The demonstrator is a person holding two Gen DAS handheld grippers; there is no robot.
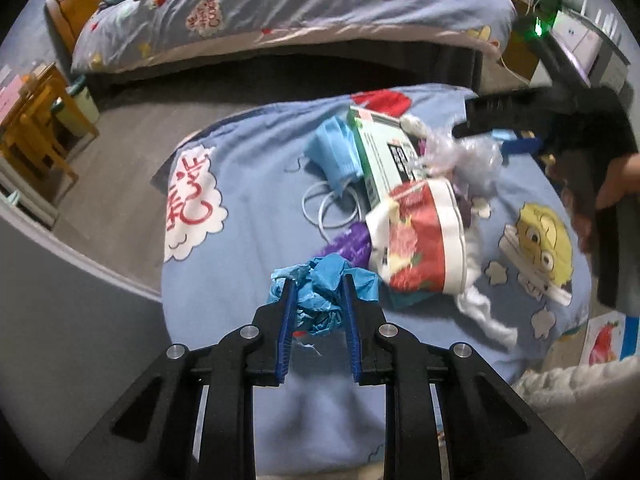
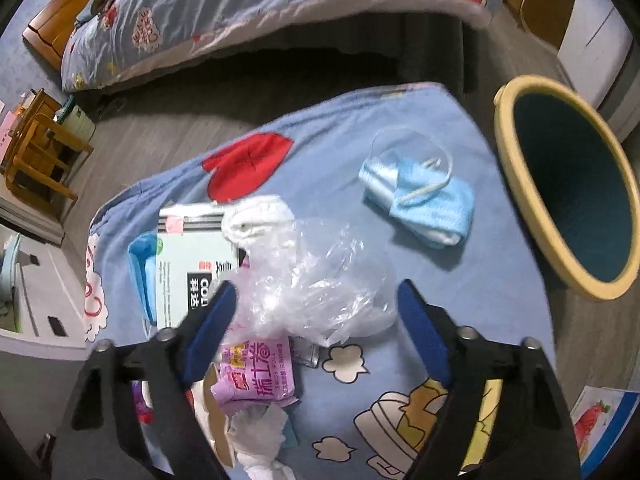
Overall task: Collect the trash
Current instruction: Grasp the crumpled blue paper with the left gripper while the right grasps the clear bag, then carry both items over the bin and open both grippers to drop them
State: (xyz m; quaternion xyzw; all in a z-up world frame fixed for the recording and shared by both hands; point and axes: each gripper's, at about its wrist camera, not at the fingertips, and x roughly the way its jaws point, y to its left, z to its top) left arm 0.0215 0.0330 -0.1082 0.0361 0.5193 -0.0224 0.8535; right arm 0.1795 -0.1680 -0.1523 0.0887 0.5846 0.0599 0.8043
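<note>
- Blue cartoon-print blanket [image 2: 328, 148] covers the work surface; all the trash lies on it, with a bed [image 1: 280, 8] well behind.
- Bin [image 2: 568, 200], yellow rim and dark inside, sits at the blanket's right edge in the right wrist view, tilted with its mouth toward the camera. Looks empty, though the inside is too dark to be sure.
- White-green box [image 1: 384, 152] lies mid-pile, with a blue face mask [image 1: 334, 152] just beside it on the left and a red-white wrapper [image 1: 420, 240] in front.
- Second blue face mask [image 2: 420, 200] lies apart from the pile, between it and the bin.
- Clear plastic bag [image 2: 320, 280] rests on the box's right end; pink snack wrapper [image 2: 256, 376] just below it.
- Crumpled blue wad [image 1: 320, 300], maybe a glove or tissue, sits at the pile's near edge.
- Left gripper [image 1: 318, 300]: fingers narrowed around the blue wad, pads touching both sides. Judged gripped and ready to lift.
- Right gripper [image 2: 316, 312]: fingers spread wide, straddling the clear plastic bag, not closed on it.
- Step in hand: picking up the first pieces; most trash is not yet binned.
- Next move calls for the right claw to drop and close on the bag, then for both arms to carry their loads right to the bin mouth. The bag is slippery and light, so it needs a full pinch.
</note>
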